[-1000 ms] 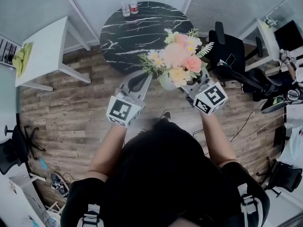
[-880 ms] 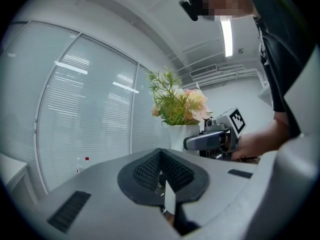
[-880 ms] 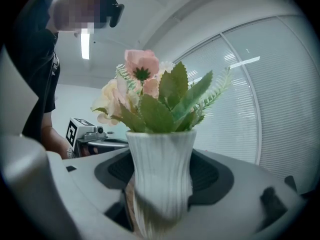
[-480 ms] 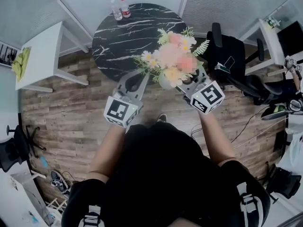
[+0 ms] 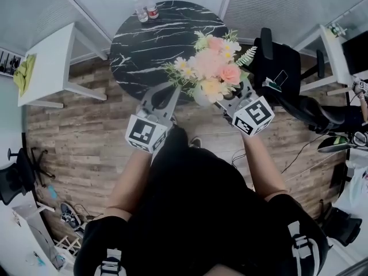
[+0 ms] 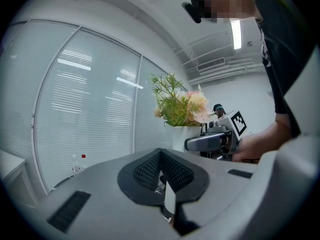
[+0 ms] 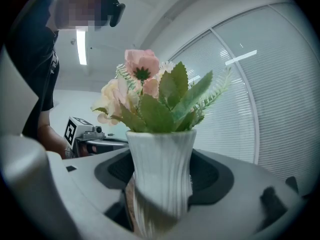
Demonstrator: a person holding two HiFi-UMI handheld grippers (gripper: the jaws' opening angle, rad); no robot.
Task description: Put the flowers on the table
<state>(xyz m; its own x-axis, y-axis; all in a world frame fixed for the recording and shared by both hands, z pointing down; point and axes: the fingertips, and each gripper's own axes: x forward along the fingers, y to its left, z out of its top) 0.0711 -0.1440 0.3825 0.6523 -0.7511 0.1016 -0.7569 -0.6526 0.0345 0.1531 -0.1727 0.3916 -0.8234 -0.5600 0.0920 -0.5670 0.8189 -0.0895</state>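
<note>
A bunch of pink, cream and white flowers [image 5: 213, 68] stands in a white ribbed vase [image 5: 202, 99]. My right gripper [image 5: 221, 101] is shut on the vase [image 7: 161, 169] and holds it upright in the air, over the near right edge of the round black marble table [image 5: 155, 33]. The leaves and blooms [image 7: 150, 94] rise above the jaws. Left of the vase is my left gripper [image 5: 164, 96], shut with nothing between its pads [image 6: 150, 169]. From the left gripper view, the bouquet [image 6: 180, 106] and the right gripper [image 6: 212, 141] show to the right.
Two water bottles [image 5: 145, 7] stand at the table's far edge. A white side table [image 5: 49, 62] with a yellow cloth [image 5: 23, 73] is on the left. A black office chair [image 5: 282, 68] stands close to the round table's right, and cables lie on the wooden floor.
The view has shifted, so the round table sits a little further left. The vase stays in the right gripper over the table's near right edge. Both grips are unchanged.
</note>
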